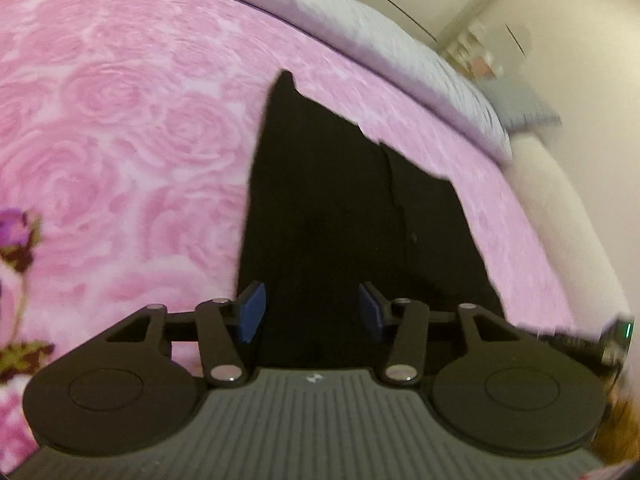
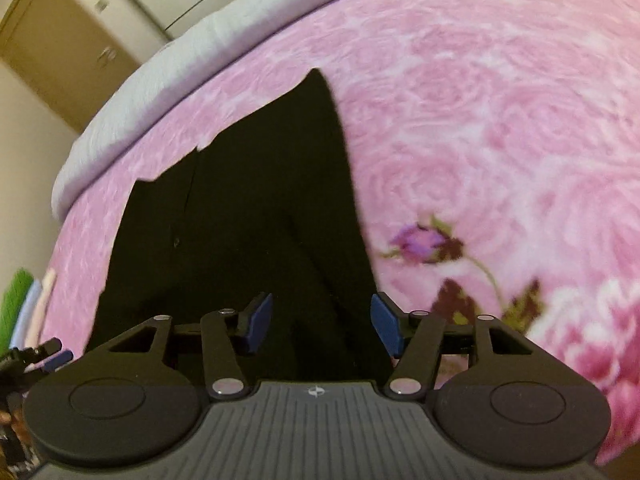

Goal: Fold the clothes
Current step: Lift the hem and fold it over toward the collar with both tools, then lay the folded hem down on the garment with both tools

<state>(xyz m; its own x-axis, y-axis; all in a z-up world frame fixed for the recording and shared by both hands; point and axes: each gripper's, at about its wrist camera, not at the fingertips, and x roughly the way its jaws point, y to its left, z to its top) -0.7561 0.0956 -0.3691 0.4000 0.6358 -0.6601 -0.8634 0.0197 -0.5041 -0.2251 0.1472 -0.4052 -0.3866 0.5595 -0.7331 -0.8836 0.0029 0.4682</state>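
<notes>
A black garment (image 1: 340, 208) lies flat on a pink rose-patterned bedspread (image 1: 120, 120), its far corner pointing away from me. My left gripper (image 1: 312, 312) hovers over the garment's near part, open, blue pads apart, nothing between them. In the right wrist view the same black garment (image 2: 248, 220) fills the centre. My right gripper (image 2: 322, 324) is open above the garment's near right edge, with nothing pinched. A fold line runs along the cloth in both views.
A grey pillow or sheet (image 1: 360, 20) borders the far side of the bed, with pale walls and wardrobe doors (image 2: 80, 40) behind. Part of the other gripper shows at the right wrist view's left edge (image 2: 36, 356). Coloured folded cloth (image 2: 20, 304) sits at the bed's left edge.
</notes>
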